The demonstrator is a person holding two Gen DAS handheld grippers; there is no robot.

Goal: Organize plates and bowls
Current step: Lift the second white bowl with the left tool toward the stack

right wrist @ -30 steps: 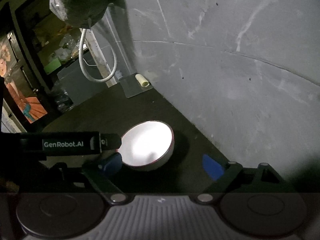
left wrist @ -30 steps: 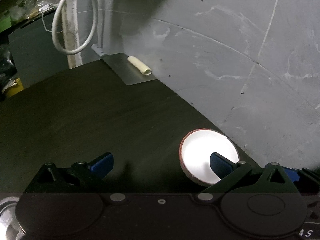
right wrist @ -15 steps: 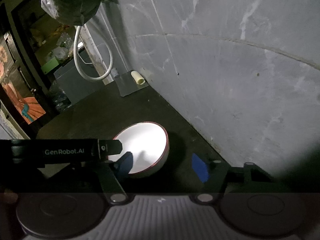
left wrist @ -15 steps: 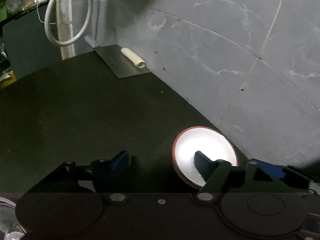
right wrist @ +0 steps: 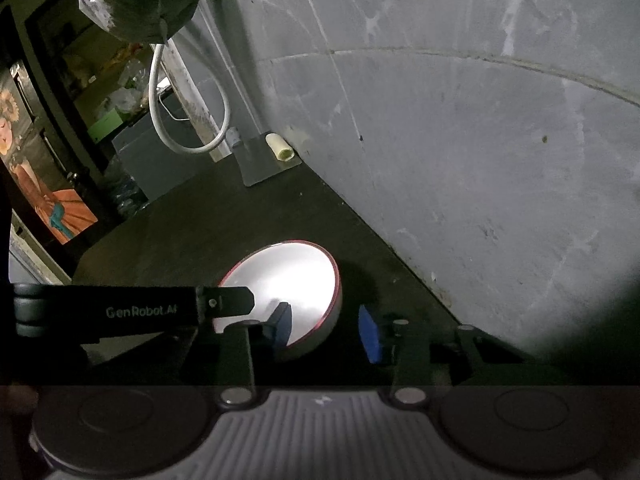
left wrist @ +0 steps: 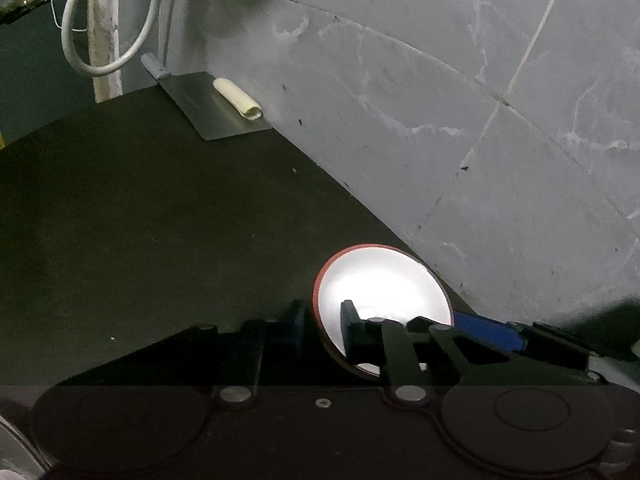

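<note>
1. Grey marbled wall (left wrist: 440,100) stands behind the dark counter (left wrist: 160,240) in the left wrist view. At the far corner a metal sheet (left wrist: 208,108) lies flat with a pale roll (left wrist: 238,98) on it, and a white cable (left wrist: 108,20) loops above. The bowl (left wrist: 384,280), white inside with a red rim, sits on the counter close to the wall. The left tongs (left wrist: 320,328), angled downward, have just been closing and straddle its near-left rim, one pad inside and one outside; I cannot tell if they press it.
2. From the right wrist view, the same bowl (right wrist: 288,280) sits low of centre. The right tongs (right wrist: 326,328) have just been closing; the left pad is inside the bowl, the right pad clear of its outer wall, so nothing is clamped. The left tongs' black body crosses in front of the bowl's left rim.
</note>
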